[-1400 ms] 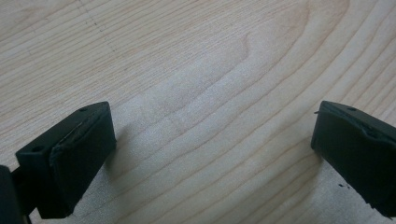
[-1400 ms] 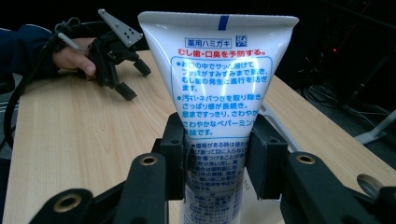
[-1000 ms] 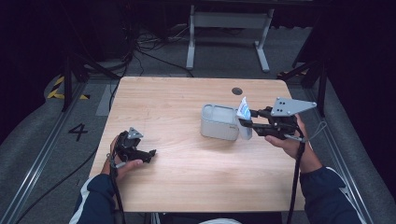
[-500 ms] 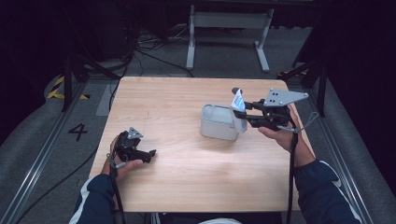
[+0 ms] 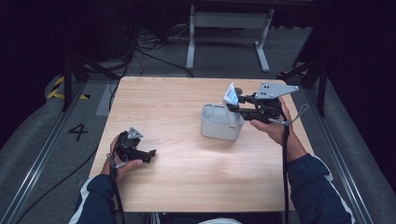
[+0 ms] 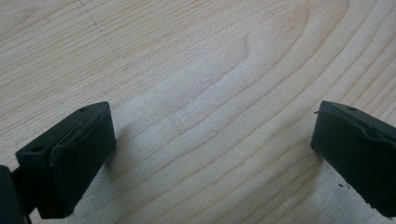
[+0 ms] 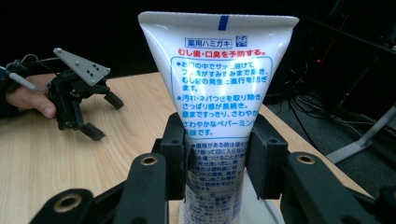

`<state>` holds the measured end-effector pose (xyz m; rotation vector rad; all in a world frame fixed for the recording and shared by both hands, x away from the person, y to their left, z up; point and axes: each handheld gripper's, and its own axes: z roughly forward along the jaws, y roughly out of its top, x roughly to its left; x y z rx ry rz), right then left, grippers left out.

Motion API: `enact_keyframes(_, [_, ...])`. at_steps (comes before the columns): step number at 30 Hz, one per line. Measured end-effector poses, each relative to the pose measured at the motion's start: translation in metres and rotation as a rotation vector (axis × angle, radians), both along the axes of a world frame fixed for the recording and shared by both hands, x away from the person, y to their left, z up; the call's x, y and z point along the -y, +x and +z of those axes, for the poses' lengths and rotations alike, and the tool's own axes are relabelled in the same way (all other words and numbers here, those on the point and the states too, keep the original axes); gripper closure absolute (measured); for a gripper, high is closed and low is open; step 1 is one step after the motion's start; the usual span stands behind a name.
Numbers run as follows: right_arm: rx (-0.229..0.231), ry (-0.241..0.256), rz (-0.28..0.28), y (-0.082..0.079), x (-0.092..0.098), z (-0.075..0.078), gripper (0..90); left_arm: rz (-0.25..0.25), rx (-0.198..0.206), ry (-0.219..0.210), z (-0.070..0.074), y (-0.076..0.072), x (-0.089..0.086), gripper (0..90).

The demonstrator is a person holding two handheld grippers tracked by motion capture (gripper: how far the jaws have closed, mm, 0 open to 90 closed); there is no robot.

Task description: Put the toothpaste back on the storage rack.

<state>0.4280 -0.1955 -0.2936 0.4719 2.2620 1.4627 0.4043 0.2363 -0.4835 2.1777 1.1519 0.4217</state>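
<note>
A white toothpaste tube (image 7: 217,84) with blue and red print stands upright, crimped end up, and my right gripper (image 7: 215,156) is shut on its lower half. In the high view the tube (image 5: 229,94) is held over the right end of a grey rectangular holder (image 5: 217,125) at the table's centre right, with the right gripper (image 5: 236,108) beside it. My left gripper (image 5: 148,155) rests low on the table at the front left, open. The left gripper view has its two black pads (image 6: 79,158) wide apart over bare wood.
The wooden table (image 5: 187,186) has bare room in the middle and along the front. A metal stand's legs (image 5: 224,32) and cables lie on the floor beyond the far edge. The right gripper view shows the left gripper (image 7: 91,112) farther off at the left.
My right gripper has carried the tube left and a little up, from beside the holder's right side to over its right end. The left gripper has stayed put.
</note>
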Motion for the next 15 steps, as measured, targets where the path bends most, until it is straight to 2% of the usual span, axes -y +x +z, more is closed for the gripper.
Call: enact_keyframes(15, [-0.019, 0.015, -0.032, 0.021, -0.007, -0.006, 64.3, 0.000, 0.000, -0.001, 0.000, 0.000, 0.000, 0.2])
